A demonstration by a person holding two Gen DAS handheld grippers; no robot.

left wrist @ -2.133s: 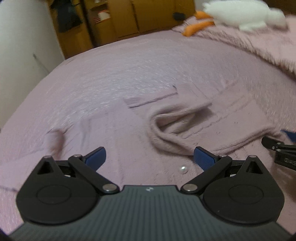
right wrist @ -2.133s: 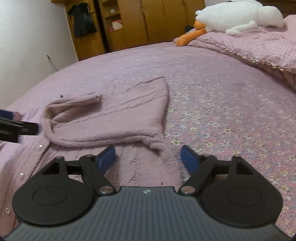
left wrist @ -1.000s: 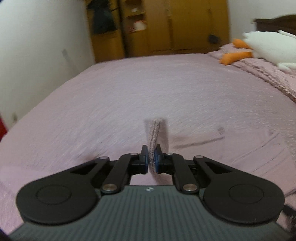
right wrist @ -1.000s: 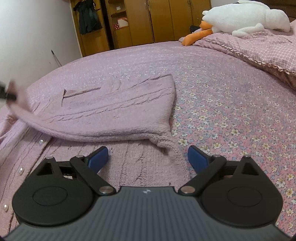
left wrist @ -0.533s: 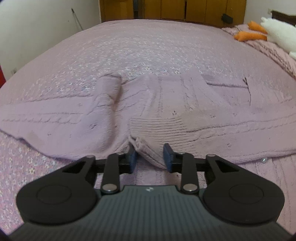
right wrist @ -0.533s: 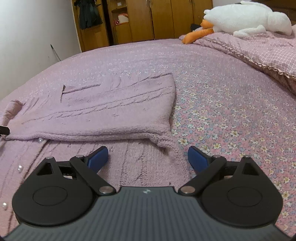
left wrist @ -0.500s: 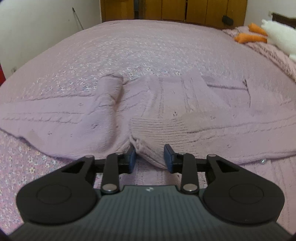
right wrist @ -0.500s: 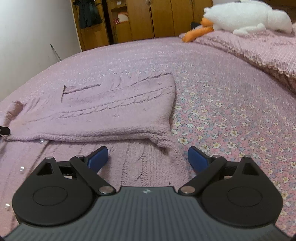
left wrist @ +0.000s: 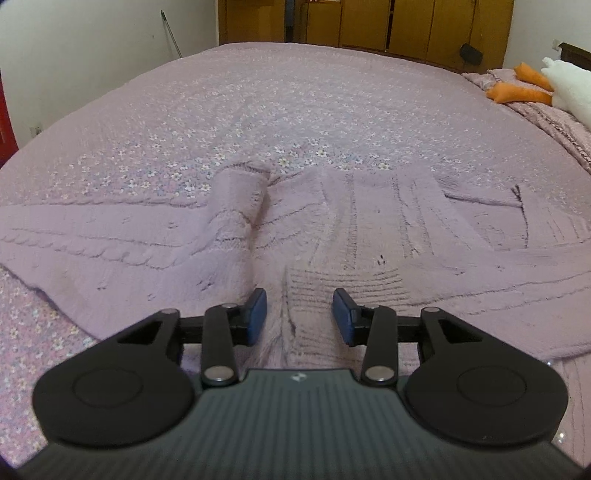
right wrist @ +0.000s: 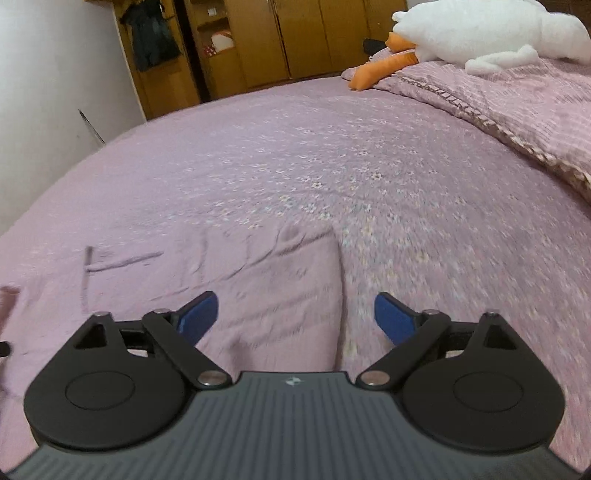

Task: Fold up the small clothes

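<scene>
A mauve cable-knit cardigan (left wrist: pixel 388 229) lies spread on the flowered bedspread (left wrist: pixel 295 110), one sleeve folded across its body. The sleeve's ribbed cuff (left wrist: pixel 325 291) rests flat between the blue pads of my left gripper (left wrist: pixel 299 314). Those jaws are opening and the pads stand clear of the knit. In the blurred right wrist view, my right gripper (right wrist: pixel 295 314) hovers wide over the right edge of the folded cardigan (right wrist: pixel 280 288). Its jaws are closing slightly and hold nothing.
A white plush goose (right wrist: pixel 480 33) with orange feet lies on a pink blanket (right wrist: pixel 517 110) at the far right. Wooden wardrobes (left wrist: pixel 369 22) line the far wall and a white wall (left wrist: pixel 74 55) stands to the left. Bare bedspread stretches beyond the cardigan.
My left gripper lowered the sleeve cuff onto the cardigan and let go, its jaws spreading. My right gripper slid forward over the cardigan's right edge.
</scene>
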